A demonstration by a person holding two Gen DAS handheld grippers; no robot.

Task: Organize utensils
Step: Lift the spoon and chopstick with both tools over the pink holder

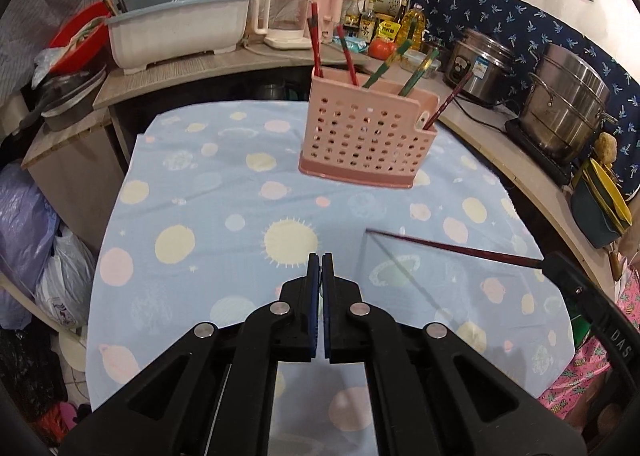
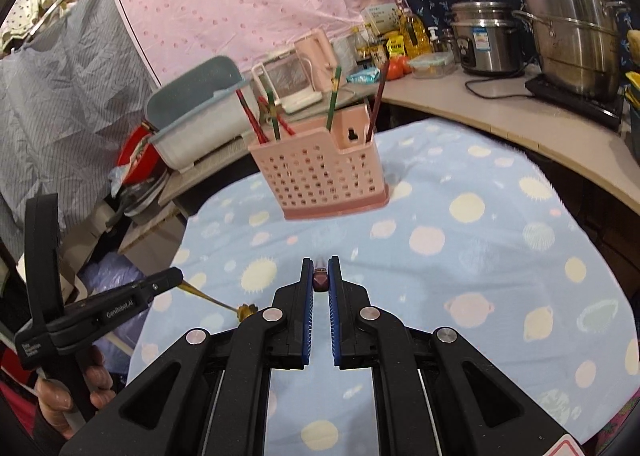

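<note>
A pink perforated utensil holder (image 1: 364, 136) (image 2: 320, 176) stands on the blue spotted tablecloth (image 1: 224, 216) with red, green and dark red chopsticks upright in it. My right gripper (image 2: 321, 270) (image 1: 546, 262) is shut on a dark red chopstick (image 1: 452, 247) (image 2: 321, 281), which points left above the cloth. My left gripper (image 1: 321, 258) (image 2: 178, 281) is shut on a thin golden utensil (image 2: 216, 299) with a knobbed end. That utensil is hidden behind the fingers in the left wrist view. Both grippers hang above the cloth, in front of the holder.
A curved counter behind the table carries a dish rack (image 1: 180, 28), a kettle (image 1: 282, 14), bottles, a rice cooker (image 1: 480, 64) and a steel pot (image 1: 568, 100). Plastic bags (image 1: 36, 240) lie left of the table. A person's hand (image 2: 96, 376) grips the left tool.
</note>
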